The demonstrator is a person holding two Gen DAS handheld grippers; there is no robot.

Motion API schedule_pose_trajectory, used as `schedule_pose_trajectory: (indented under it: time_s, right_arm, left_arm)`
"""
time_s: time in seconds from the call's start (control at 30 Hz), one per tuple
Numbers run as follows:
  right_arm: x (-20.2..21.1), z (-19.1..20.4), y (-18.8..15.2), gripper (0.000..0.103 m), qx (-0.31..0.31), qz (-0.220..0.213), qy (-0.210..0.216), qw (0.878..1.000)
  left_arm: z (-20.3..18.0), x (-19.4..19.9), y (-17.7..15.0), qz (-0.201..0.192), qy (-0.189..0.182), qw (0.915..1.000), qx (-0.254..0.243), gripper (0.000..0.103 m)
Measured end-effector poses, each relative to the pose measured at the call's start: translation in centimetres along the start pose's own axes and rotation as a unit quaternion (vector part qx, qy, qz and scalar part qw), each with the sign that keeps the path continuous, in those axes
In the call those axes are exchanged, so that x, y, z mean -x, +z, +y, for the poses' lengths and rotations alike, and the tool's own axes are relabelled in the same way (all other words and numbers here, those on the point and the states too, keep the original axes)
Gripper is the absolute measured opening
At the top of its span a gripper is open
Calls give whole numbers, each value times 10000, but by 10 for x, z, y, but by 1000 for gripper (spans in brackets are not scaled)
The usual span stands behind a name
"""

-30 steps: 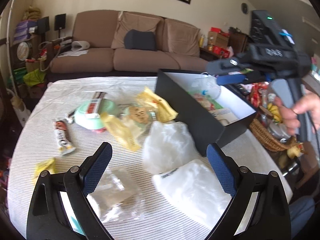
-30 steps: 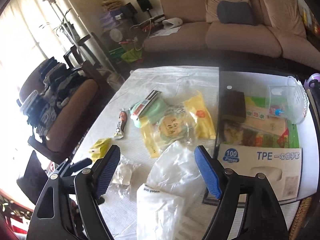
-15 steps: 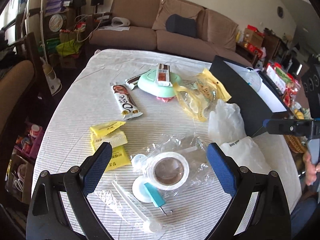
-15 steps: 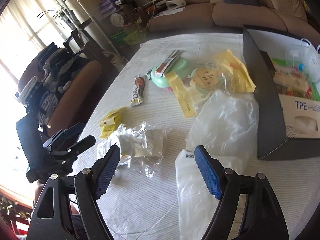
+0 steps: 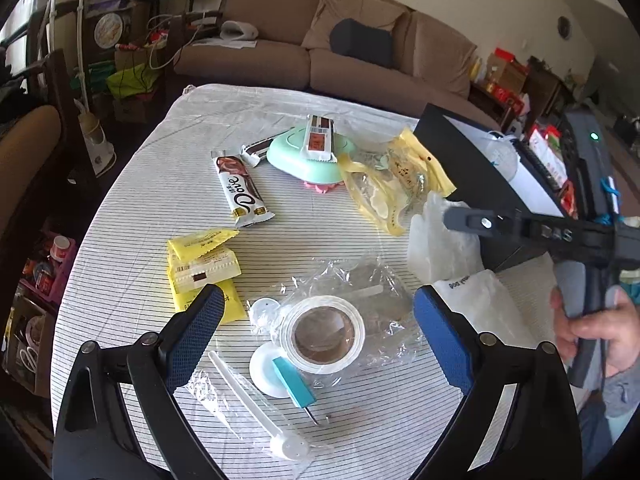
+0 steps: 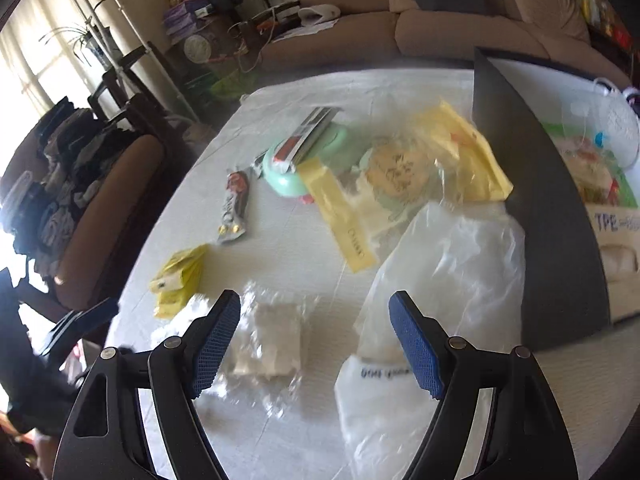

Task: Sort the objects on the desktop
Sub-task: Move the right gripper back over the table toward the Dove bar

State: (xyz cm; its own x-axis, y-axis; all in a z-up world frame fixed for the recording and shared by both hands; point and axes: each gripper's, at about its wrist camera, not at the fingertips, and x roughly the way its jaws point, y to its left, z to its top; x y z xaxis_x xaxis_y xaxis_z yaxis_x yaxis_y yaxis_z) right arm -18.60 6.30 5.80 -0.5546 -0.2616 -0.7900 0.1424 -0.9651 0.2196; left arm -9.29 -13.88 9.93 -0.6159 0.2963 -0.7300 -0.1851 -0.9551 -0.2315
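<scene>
Right now your left gripper (image 5: 316,332) hangs with its jaws spread wide and nothing between them, above a roll of tape (image 5: 323,333) in clear wrapping near the table's (image 5: 132,200) front edge. Just left of the roll lie yellow packets (image 5: 202,264); farther back sit a chocolate bar (image 5: 241,190) and a green dish (image 5: 308,156). Your right gripper (image 6: 314,342) is also spread wide and empty, over the crumpled clear wrapping (image 6: 272,340), with a white plastic bag (image 6: 432,280) to its right. A black box (image 6: 532,200) stands along the table's right edge, holding a glove carton (image 6: 618,240). Your right hand (image 5: 596,328) grips its tool's handle.
</scene>
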Motion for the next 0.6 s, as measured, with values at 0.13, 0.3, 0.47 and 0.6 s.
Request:
schedule_pose_trajectory:
  time_s: [0.13,0.3,0.47,0.6]
  right_arm:
    - [-39,15,31,80,560,-63,-803,9952]
    - [-92,28,44,79,1141,211,-1376,9837]
    - [-124,23,42,72,1382,444,-1795,9730]
    - [-118,24,43,26,1577,270,-1696,9724]
  left_arm:
    - [-6,-2,-1,32,96,9998,-180,96]
    - [3,-4,-1,99,121,9999,-57,96]
    - [16,0,1,55,-37,9997,225,96]
    - [17,0,2,51,-142,9994,317,96]
